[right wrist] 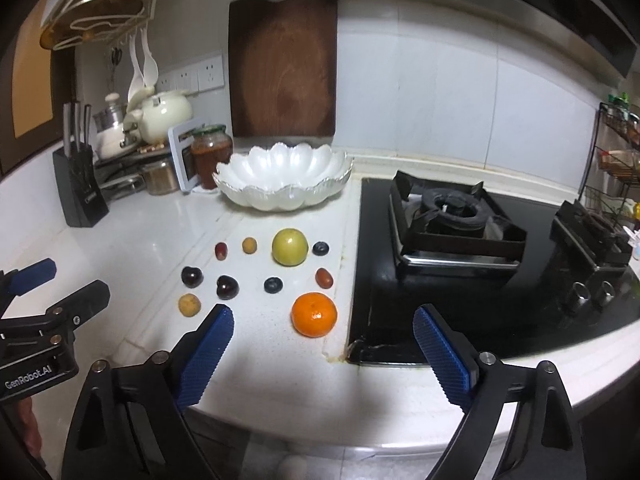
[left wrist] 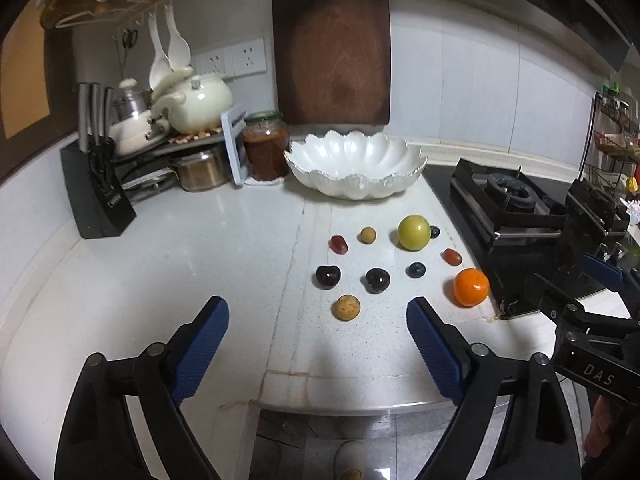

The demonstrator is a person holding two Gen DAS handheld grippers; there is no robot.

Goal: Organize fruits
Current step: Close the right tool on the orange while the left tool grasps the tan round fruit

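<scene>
Several small fruits lie in loose rows on the white counter [left wrist: 180,248]: an orange mandarin [left wrist: 471,287] [right wrist: 314,314], a green round fruit [left wrist: 414,232] [right wrist: 290,247], two dark cherries [left wrist: 328,277] [left wrist: 377,280], blueberries [left wrist: 415,270], red grapes [left wrist: 338,244] and tan longans [left wrist: 347,307] [right wrist: 189,305]. Behind them stands a white scalloped bowl [left wrist: 400,184] [right wrist: 256,196], with nothing in it. My left gripper [left wrist: 318,316] hovers open just short of the nearest longan. Short of the mandarin, my right gripper [right wrist: 324,326] is open too. Both hold nothing.
A black gas stove [right wrist: 456,220] fills the right side. At the back left are a knife block [left wrist: 94,196], a red-filled jar [left wrist: 266,150], pots and a cream kettle [left wrist: 200,102]. A wooden cutting board [left wrist: 332,52] leans on the wall. A wire rack [right wrist: 616,152] stands far right.
</scene>
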